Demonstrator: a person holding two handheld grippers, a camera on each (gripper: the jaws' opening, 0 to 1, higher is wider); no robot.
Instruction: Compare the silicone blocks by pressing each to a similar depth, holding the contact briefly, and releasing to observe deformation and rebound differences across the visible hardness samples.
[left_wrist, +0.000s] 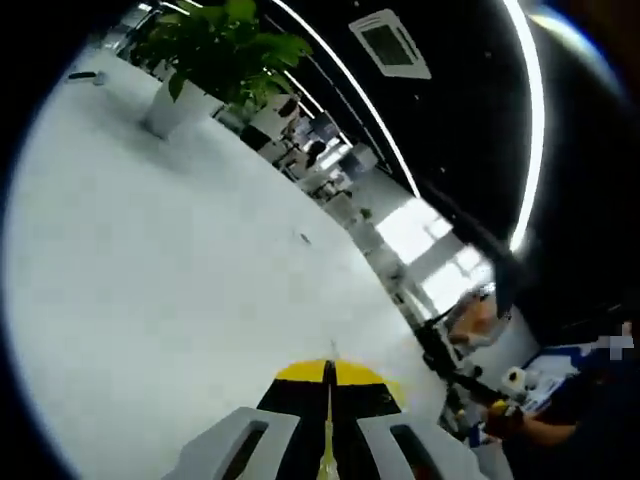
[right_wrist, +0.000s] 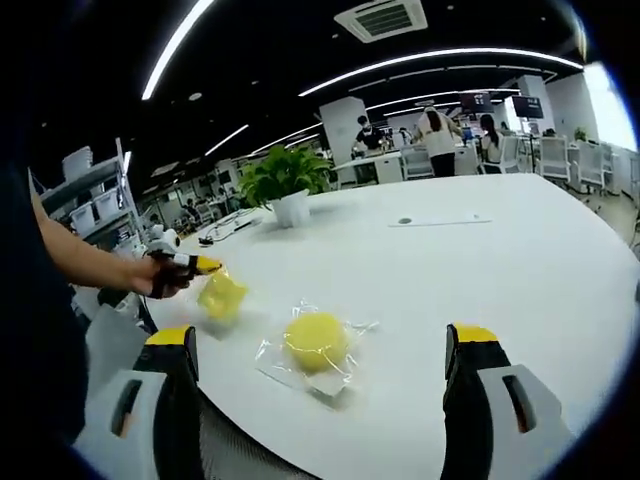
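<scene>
Lying between the right gripper's (right_wrist: 320, 345) wide-open, empty jaws, a round yellow block (right_wrist: 315, 340) in clear wrap rests on the white table (right_wrist: 520, 260). Beyond the left jaw, the left gripper (right_wrist: 205, 266) pinches a second yellow block (right_wrist: 222, 295); in its own view its tips meet. A potted plant (right_wrist: 285, 190) stands farther off.

White table (right_wrist: 520, 270), potted plant (right_wrist: 283, 185), ceiling light strips (right_wrist: 440, 62)

table (right_wrist: 520, 260): smooth, matt white, at 3 o'clock
block (right_wrist: 315, 340): matt yellow, soft-looking, at 6 o'clock
wrapper (right_wrist: 352, 328): clear, glossy crinkled plastic
pot (right_wrist: 293, 209): smooth white, at 11 o'clock
</scene>
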